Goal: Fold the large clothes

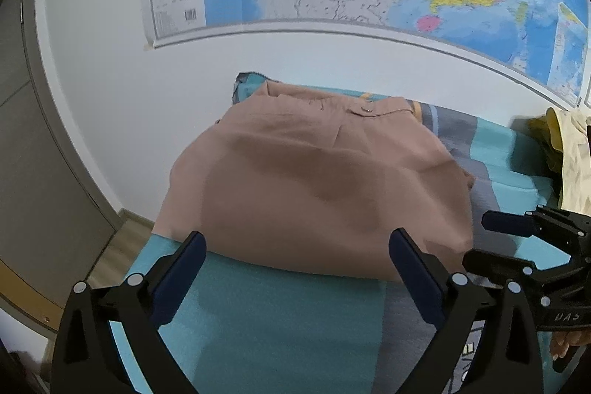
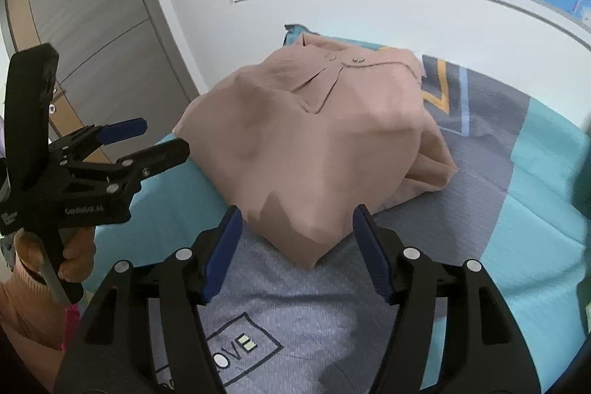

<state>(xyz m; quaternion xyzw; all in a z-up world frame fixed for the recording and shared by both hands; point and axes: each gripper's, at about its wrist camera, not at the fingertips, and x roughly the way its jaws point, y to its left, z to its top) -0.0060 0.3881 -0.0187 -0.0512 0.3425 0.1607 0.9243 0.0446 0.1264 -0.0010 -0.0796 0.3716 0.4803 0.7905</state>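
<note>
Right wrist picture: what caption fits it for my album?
Open right gripper hovers before folded pink garment on the bed.

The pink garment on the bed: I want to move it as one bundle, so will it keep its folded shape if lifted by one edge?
Probably not. The pink garment looks thin and soft, with creases and a sagging corner, so it would likely droop and unfold. It seems light. On the bedspread it would likely bunch up rather than slide if pushed.
</note>
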